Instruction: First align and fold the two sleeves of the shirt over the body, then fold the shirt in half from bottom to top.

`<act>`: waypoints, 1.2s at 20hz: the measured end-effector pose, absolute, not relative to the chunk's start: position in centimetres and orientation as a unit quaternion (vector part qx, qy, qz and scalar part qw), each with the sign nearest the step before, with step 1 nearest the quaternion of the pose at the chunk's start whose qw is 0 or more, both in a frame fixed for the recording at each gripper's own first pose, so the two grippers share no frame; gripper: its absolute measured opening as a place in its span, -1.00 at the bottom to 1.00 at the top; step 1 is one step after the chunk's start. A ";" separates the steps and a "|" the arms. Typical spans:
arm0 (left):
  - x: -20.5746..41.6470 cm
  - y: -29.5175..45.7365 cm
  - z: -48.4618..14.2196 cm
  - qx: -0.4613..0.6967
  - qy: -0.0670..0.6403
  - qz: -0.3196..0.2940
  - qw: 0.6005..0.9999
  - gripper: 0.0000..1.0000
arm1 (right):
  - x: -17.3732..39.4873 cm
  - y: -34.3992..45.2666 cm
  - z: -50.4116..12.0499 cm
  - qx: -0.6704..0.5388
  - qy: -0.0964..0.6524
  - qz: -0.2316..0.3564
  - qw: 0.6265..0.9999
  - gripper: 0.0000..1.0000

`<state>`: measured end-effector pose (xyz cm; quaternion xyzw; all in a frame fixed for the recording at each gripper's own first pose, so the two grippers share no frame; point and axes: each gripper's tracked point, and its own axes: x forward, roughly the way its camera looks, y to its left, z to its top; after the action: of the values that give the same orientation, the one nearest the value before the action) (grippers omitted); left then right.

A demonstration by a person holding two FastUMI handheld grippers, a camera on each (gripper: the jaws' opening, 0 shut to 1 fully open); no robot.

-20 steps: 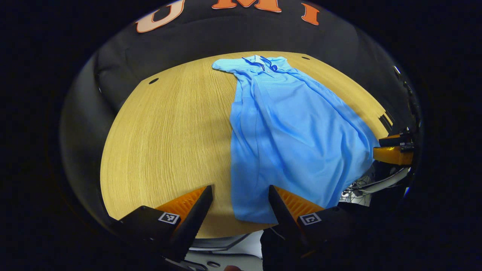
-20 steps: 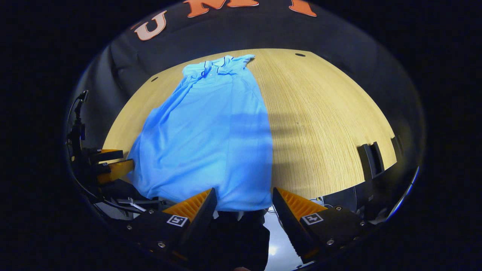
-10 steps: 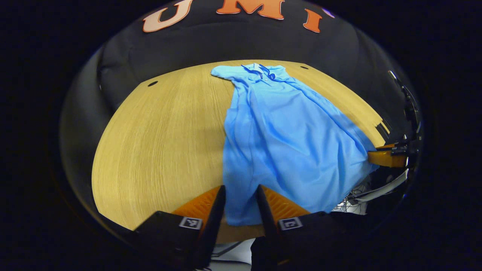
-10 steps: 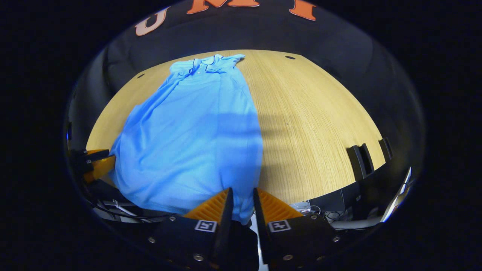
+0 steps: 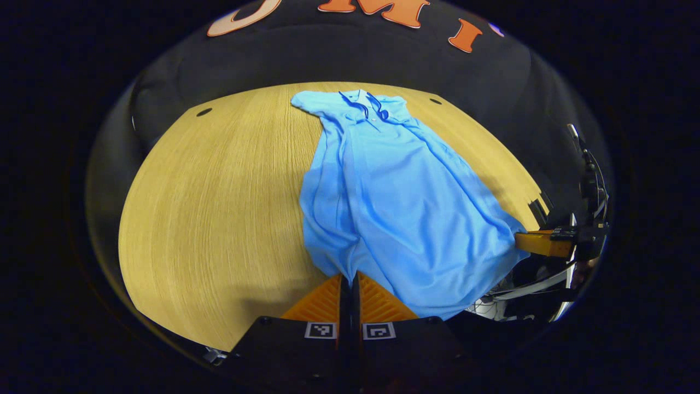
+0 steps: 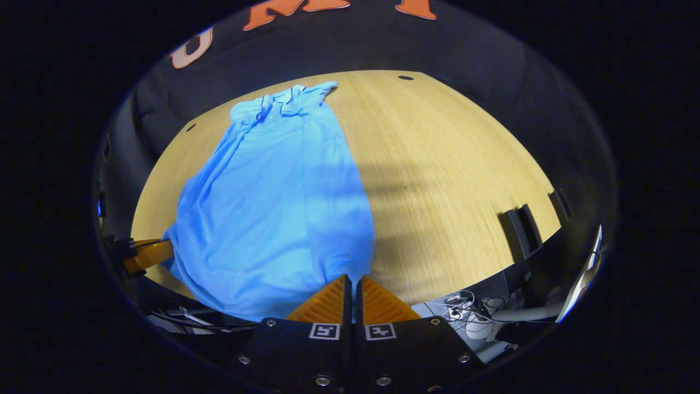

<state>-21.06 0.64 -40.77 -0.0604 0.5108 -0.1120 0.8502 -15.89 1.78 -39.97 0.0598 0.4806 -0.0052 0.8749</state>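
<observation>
Two grippers pinch the bottom hem of a blue shirt (image 5: 394, 191) laid out on a wooden table (image 5: 219, 191); in the left gripper view the left gripper (image 5: 348, 282) has its fingers pressed together on the hem's corner, the cloth rising from the tips and running straight ahead and a little to the right of them, collar (image 5: 363, 106) farthest off; in the right gripper view the right gripper (image 6: 353, 284) is likewise clamped on the opposite hem corner, the shirt stretching ahead and to the left of its fingers; the shirt's long axis lies along each gripper's forward line, hem at the fingertips, collar at the far end near the booth wall; the sleeves look already folded in over the body, leaving a narrow strip; each gripper shows at the edge of the other's view, just beside the hem, so the hem spans between them; the coming fold likely means carrying both corners forward together, away from the person, toward the collar, with neither hand nearer than the other.
</observation>
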 end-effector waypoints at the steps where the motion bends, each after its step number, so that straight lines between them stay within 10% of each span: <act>1: -20.4 0.6 -40.0 -0.064 0.504 -0.111 0.854 -0.93 | -15.3 1.7 -39.3 0.064 0.477 -0.003 0.877 -0.95; 24: -4.8 3.4 -30.6 -0.072 0.397 -0.060 0.913 -0.93 | 1.6 2.6 -27.6 0.066 0.383 0.105 0.915 -0.94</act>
<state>-4.78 3.42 -30.63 -0.0721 0.3968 -0.0603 0.9131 1.56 2.64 -27.64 0.0664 0.3834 0.1053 0.9151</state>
